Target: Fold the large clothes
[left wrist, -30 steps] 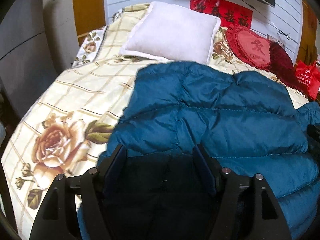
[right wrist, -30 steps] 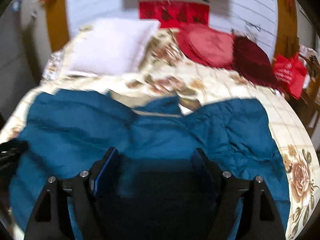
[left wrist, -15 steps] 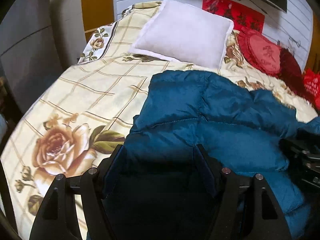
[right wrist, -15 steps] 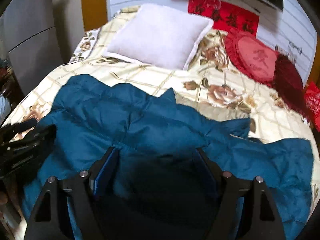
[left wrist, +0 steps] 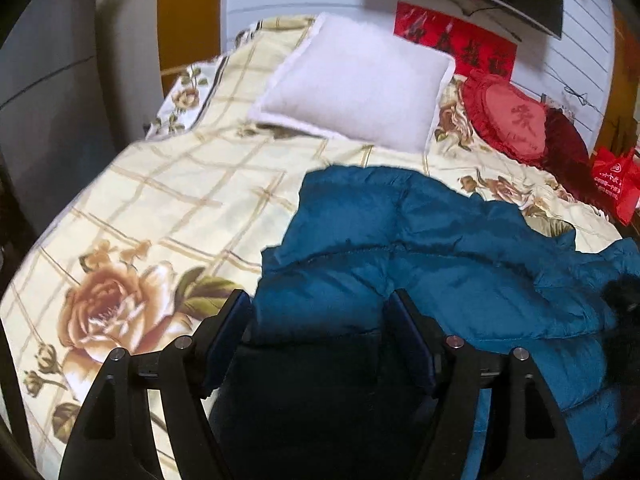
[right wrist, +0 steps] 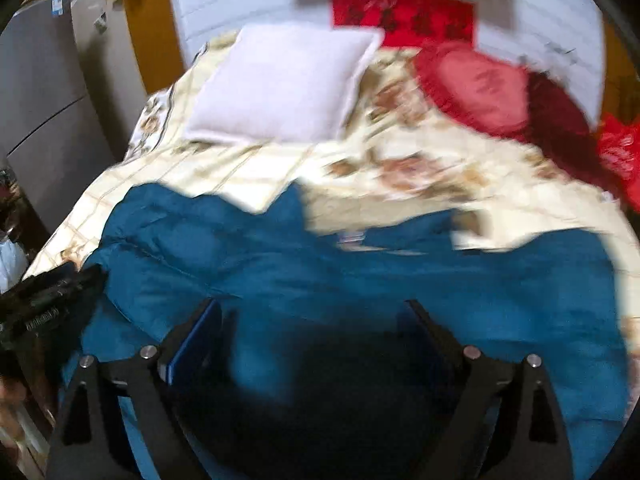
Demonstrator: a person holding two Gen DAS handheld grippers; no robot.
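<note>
1. Big teal-blue quilted puffer jacket is lying on a cream floral-and-grid bedspread, bunched w/ folds, covering the near-right part of the bed in the left wrist view.
2. Left gripper is sitting at the jacket's near-left edge; its two blue-padded fingers are standing wide apart, w/ jacket fabric lying between them. Can't tell if the pads are touching the cloth.
3. In the right wrist view (blurred) the same jacket is stretching across the whole near width of the bedspread.
4. Right gripper is hanging over the jacket's middle, fingers spread wide, fabric filling the gap between them; not pinching anything as far as visible.
5. Left gripper's black body is showing at the jacket's left edge in the right wrist view.
6. Square pale-lilac fuzzy pillow & round red frilled cushion are resting at the head of the bed, well apart from the jacket.
7. Red plastic bag is sitting at the far right, beside the bed.
</note>
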